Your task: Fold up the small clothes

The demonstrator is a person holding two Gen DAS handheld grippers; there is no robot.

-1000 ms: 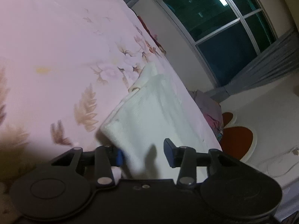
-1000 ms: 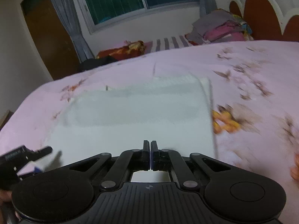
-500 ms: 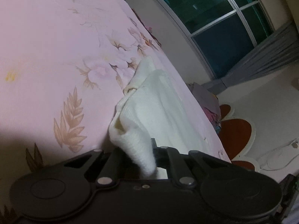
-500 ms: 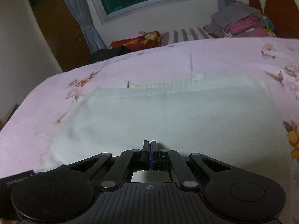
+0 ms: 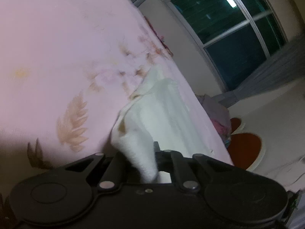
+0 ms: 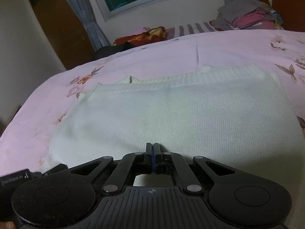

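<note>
A white knit garment [image 6: 181,114] lies spread flat on the pink floral bed sheet [image 6: 171,57], its ribbed hem along the far side. In the left wrist view one corner of the garment [image 5: 162,110] is lifted off the sheet [image 5: 57,57] and pinched in my left gripper [image 5: 146,158], which is shut on it. That left gripper [image 6: 61,168] also shows at the lower left of the right wrist view, at the garment's near-left corner. My right gripper [image 6: 152,147] is shut with its pads together, low over the garment's near middle and holding nothing.
A pile of folded clothes [image 6: 251,17] sits at the far right by a red headboard [image 6: 289,5]. A red patterned cloth [image 6: 146,34] and a dark bundle [image 6: 114,49] lie beyond the bed's far edge. A window, curtains and a brown door [image 6: 57,28] stand behind.
My left gripper's jaws closed on the garment's corner and raised it slightly. The right gripper moved forward and lower over the garment, staying shut.
</note>
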